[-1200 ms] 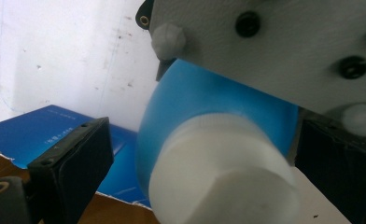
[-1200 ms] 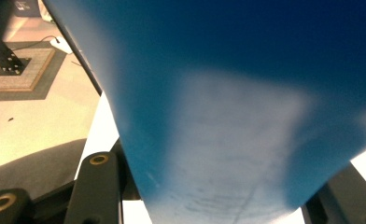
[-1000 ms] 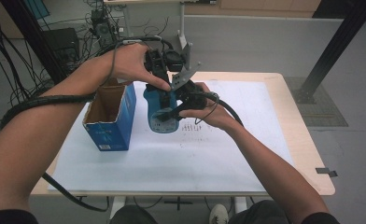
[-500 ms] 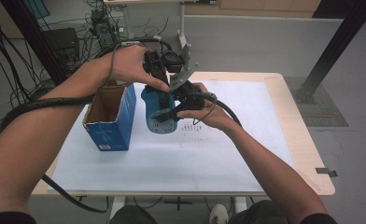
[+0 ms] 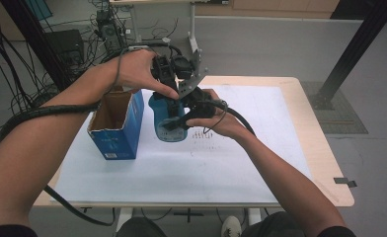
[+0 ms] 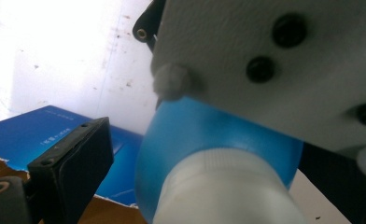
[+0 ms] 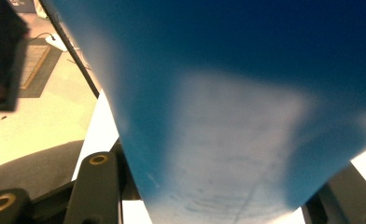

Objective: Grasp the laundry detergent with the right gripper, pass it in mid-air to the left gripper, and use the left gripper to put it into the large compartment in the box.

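A blue bottle (image 5: pixel 167 123) with a white cap (image 6: pixel 228 191) stands tilted above the paper sheet, near the table's middle. My right gripper (image 5: pixel 180 117) is shut on its body, with one jaw on each side of the blue wall (image 7: pixel 246 116). My left gripper (image 5: pixel 173 81) comes down on the bottle's top from above. Its left pad (image 6: pixel 71 161) stands a little apart from the cap, and the other jaw is hidden behind the cap. An open blue cardboard box (image 5: pixel 116 133) stands just left of the bottle.
A white paper sheet (image 5: pixel 241 163) covers most of the wooden table (image 5: pixel 305 123). Thick black cables trail from both grippers, and one runs off the front left edge (image 5: pixel 63 200). A black post (image 5: pixel 349 54) stands beyond the far right corner.
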### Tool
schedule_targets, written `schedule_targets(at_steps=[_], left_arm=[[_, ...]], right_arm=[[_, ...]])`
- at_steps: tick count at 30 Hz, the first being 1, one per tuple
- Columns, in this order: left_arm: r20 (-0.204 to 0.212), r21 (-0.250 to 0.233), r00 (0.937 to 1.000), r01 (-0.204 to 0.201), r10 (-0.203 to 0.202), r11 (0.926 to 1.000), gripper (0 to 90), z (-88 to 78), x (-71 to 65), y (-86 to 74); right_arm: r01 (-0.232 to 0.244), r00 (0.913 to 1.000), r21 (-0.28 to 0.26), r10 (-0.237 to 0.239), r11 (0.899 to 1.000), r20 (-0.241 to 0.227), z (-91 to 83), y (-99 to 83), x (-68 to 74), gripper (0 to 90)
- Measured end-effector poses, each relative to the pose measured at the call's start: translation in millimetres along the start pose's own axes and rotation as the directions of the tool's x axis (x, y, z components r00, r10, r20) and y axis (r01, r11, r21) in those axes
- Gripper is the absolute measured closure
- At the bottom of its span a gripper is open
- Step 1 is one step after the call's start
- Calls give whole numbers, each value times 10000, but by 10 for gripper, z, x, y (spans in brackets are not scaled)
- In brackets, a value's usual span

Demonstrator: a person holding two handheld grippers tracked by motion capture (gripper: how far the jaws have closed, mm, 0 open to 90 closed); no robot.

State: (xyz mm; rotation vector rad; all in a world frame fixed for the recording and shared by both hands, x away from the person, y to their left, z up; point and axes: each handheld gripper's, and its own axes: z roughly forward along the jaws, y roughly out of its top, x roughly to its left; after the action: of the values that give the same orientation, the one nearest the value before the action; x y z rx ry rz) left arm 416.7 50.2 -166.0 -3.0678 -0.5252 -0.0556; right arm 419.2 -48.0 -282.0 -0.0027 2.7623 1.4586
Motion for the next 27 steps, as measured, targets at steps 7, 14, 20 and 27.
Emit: schedule_targets(at_steps=[7, 14, 20, 27], left_arm=[[-67, -109, 10000, -13, 12, 9999, 50, -45, -12, 9], [-145, -108, 9999, -51, 50, 9999, 50, -54, -39, 32], [-159, -114, 9998, -75, 73, 9999, 50, -73, -40, 40], [-88, -273, 9999, -132, 130, 9995, 50, -78, -59, 71]], right_arm=[[17, 10000, -146, -16, 9999, 93, -38, 3, -5, 438], [-242, 9997, -56, 242, 9997, 41, -60, -28, 5, 440], [-279, 9996, -151, 279, 9995, 35, -105, -30, 6, 442], [-259, 9996, -197, 261, 9995, 113, -129, -28, 1, 441]])
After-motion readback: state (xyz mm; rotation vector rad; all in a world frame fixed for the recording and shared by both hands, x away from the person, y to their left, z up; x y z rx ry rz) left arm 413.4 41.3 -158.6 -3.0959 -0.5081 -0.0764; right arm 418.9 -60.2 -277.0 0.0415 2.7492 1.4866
